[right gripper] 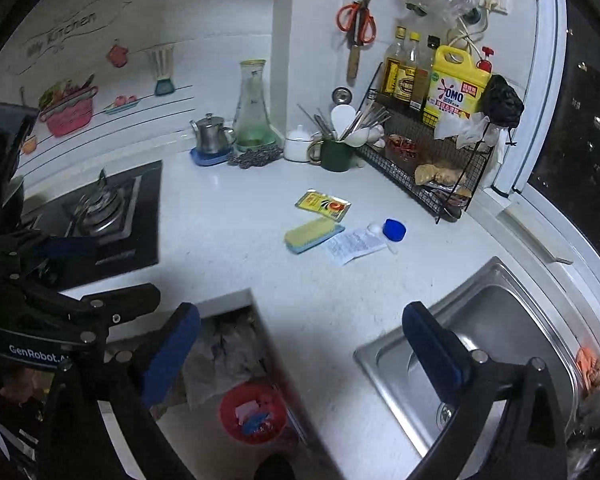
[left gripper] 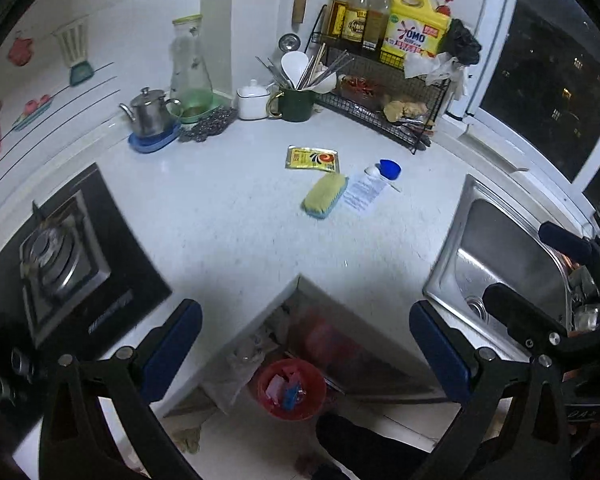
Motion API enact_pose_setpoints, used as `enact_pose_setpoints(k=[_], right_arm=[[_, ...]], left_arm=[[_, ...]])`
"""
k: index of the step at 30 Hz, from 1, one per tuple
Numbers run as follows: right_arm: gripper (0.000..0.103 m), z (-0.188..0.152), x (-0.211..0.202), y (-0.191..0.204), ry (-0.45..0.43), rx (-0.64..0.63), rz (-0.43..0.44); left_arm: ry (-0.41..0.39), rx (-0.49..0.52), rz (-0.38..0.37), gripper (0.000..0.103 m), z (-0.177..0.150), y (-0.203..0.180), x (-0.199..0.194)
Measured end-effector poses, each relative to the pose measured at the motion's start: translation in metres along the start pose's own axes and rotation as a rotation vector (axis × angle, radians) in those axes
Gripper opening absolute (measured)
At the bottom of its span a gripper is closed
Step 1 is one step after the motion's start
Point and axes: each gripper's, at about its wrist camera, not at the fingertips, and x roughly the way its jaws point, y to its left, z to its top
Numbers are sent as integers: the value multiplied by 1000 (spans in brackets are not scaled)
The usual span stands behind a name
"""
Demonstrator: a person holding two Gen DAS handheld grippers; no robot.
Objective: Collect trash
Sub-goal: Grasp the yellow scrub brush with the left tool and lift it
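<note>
Both hand-held grippers, left (left gripper: 306,344) and right (right gripper: 300,352), are held wide apart and nothing is gripped. On the white surface (left gripper: 228,216) a yellow packet (left gripper: 311,158), a sponge (left gripper: 326,195), a leaflet (left gripper: 363,193) and a blue cap (left gripper: 390,168) are seen close together. A red bin (left gripper: 291,389) with scraps stands on the floor below.

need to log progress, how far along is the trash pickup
Done: the red bin on the floor already holds some scraps. In hand: nothing; left gripper and right gripper are both open. Left: yellow packet, paper slip and blue cap remain on the counter.
</note>
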Motion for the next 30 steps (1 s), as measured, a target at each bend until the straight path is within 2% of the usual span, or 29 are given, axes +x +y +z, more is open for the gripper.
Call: enact_pose_setpoints(k=[4, 11, 20, 30], right_arm=[[101, 20, 29, -21, 19, 41, 1], [101, 45, 82, -53, 85, 82, -3], [101, 60, 150, -93, 191, 117, -21], [101, 57, 212, -117, 288, 155, -16]], left_arm=[[18, 47, -7, 103, 34, -4, 30], [103, 111, -35, 103, 87, -12, 101], [232, 153, -80, 103, 123, -24, 190], [370, 215, -91, 103, 137, -29, 268]])
